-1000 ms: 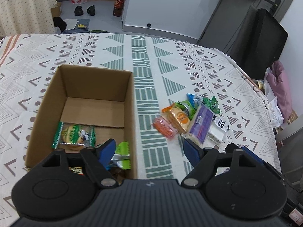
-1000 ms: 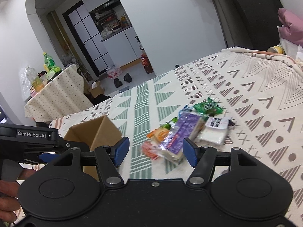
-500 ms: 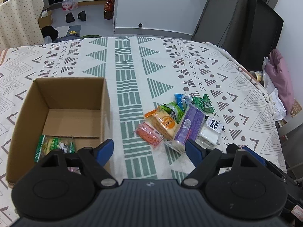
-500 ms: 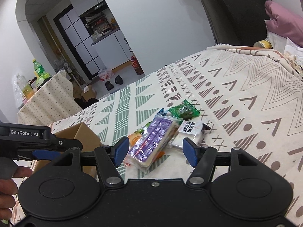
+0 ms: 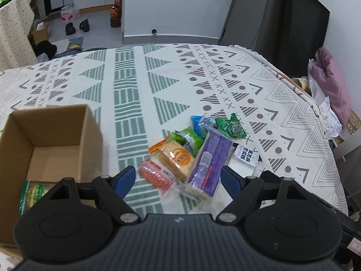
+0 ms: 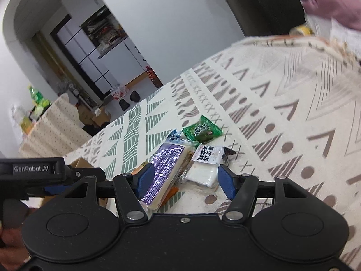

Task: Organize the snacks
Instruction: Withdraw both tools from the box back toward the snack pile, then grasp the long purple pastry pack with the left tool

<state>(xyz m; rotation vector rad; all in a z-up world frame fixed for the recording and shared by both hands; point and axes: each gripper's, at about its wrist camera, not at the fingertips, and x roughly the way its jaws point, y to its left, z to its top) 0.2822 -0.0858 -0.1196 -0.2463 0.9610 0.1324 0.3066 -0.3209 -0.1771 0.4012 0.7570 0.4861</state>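
A pile of snacks lies on the patterned cloth: a purple pack (image 5: 211, 158) (image 6: 164, 169), an orange cracker pack (image 5: 177, 158), a pink pack (image 5: 155, 176), a white pack with black print (image 5: 244, 158) (image 6: 206, 162), a green candy (image 5: 230, 125) (image 6: 202, 129) and a blue pack (image 5: 197, 122). An open cardboard box (image 5: 45, 144) at left holds a green-wrapped snack (image 5: 31, 192). My left gripper (image 5: 178, 180) is open just before the pile, empty. My right gripper (image 6: 186, 178) is open, low over the purple and white packs.
The table edge runs along the right, with a pink bag (image 5: 331, 85) and a black screen (image 5: 302, 27) beyond it. A hand (image 6: 9, 244) holds the left gripper's handle (image 6: 31, 171) at lower left in the right wrist view. Bare cloth stretches behind the pile.
My left gripper has swung right from above the box to the snack pile. My right gripper has closed in on the purple and white packs. Both stay open.
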